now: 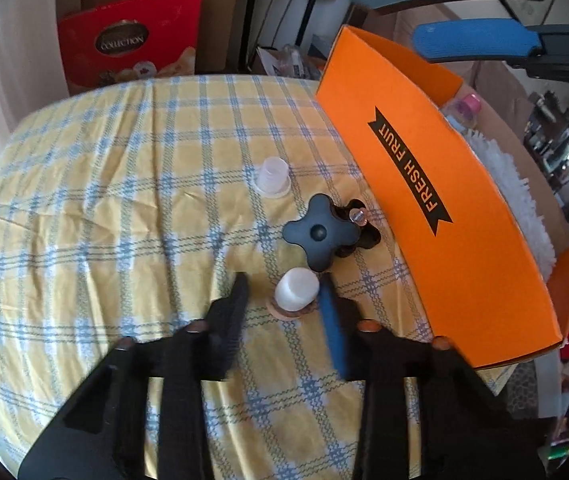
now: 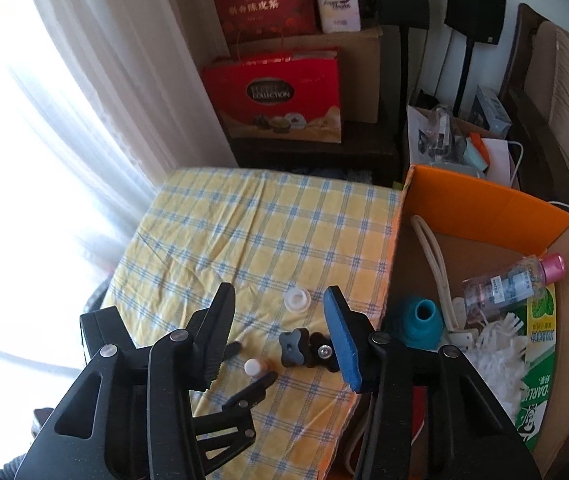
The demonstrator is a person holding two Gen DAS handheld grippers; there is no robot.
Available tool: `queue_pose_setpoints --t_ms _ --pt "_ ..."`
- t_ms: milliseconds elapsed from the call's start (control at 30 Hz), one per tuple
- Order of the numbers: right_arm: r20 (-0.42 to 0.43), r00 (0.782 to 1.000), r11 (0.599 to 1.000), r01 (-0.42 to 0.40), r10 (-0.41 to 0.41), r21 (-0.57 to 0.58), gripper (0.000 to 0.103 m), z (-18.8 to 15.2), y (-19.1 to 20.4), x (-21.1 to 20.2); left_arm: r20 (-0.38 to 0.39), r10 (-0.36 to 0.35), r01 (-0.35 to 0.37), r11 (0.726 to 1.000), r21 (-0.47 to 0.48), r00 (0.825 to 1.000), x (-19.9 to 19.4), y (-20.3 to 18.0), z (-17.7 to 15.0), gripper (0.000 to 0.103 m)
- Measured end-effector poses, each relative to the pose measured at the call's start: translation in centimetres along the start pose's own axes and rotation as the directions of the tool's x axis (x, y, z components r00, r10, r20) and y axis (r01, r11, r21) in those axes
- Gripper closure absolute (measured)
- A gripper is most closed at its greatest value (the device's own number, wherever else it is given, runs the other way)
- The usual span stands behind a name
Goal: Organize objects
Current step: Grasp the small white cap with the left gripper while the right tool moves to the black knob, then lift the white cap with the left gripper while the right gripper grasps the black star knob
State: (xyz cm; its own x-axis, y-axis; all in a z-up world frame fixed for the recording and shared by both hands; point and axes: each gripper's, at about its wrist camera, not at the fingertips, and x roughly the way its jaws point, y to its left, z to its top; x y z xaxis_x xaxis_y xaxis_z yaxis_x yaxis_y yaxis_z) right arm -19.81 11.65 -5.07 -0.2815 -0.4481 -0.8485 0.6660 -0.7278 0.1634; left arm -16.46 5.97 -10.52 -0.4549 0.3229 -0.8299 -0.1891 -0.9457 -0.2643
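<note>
Left wrist view — the left gripper (image 1: 284, 292) is low over the checked tablecloth (image 1: 124, 208), jaws wide apart, straddling a small white-capped bottle (image 1: 297, 290) that stands on the cloth. The blue pad looks just beside the cap, the black finger apart from it; nothing is held yet. Just beyond the bottle lie two black knobs (image 1: 320, 236), touching or overlapping, and farther on a clear plastic cap (image 1: 272, 176). The orange box (image 1: 444, 200) marked FRESH FRUIT stands just beside the knobs, to the right.

Right wrist view — the right gripper (image 2: 280, 320) hangs higher, jaws wide open and empty, looking down on the same cluster. The left gripper's fingers show below, either side of the bottle. Inside the box: a pink-capped clear bottle (image 2: 512, 284), a teal holder (image 2: 420, 316), a white mop head (image 2: 496, 352).

Step in hand, by my reading: picking up the small bottle for the box. Next calls for closing squarely on the cap or body without tipping it, then a lift clear of the knobs and over the orange wall.
</note>
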Motion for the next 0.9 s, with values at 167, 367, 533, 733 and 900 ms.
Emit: queue_pose_setpoints --t_ms 167,367,533,733,900 --pt "-0.043 0.999 1.000 0.020 -0.021 -0.016 0.060 0.2 0.5 1.9 0.012 -0.024 0.024 1.000 -0.015 1.000 -0.4 0.5 0.0 0.080" --pt "-0.106 0.993 0.998 0.047 -0.051 -0.036 0.061 0.2 1.2 4.5 0.027 -0.015 0.017 0.999 -0.045 1.000 -2.2 2.3 -0.1 0.080" --pt "-0.170 0.981 0.995 0.084 -0.092 -0.057 0.069 0.2 1.9 7.0 0.054 0.024 -0.021 0.997 -0.070 0.998 -4.2 4.2 0.1 0.080" --pt "-0.233 0.964 0.991 0.121 -0.131 -0.055 0.070 0.4 1.8 9.8 0.065 0.048 -0.041 0.994 -0.097 0.997 -5.5 6.3 0.2 0.080" --pt "-0.273 0.948 0.986 0.157 -0.166 -0.053 0.070 0.7 1.2 11.7 0.075 0.054 -0.046 0.993 -0.105 0.996 -6.1 7.4 0.6 0.080"
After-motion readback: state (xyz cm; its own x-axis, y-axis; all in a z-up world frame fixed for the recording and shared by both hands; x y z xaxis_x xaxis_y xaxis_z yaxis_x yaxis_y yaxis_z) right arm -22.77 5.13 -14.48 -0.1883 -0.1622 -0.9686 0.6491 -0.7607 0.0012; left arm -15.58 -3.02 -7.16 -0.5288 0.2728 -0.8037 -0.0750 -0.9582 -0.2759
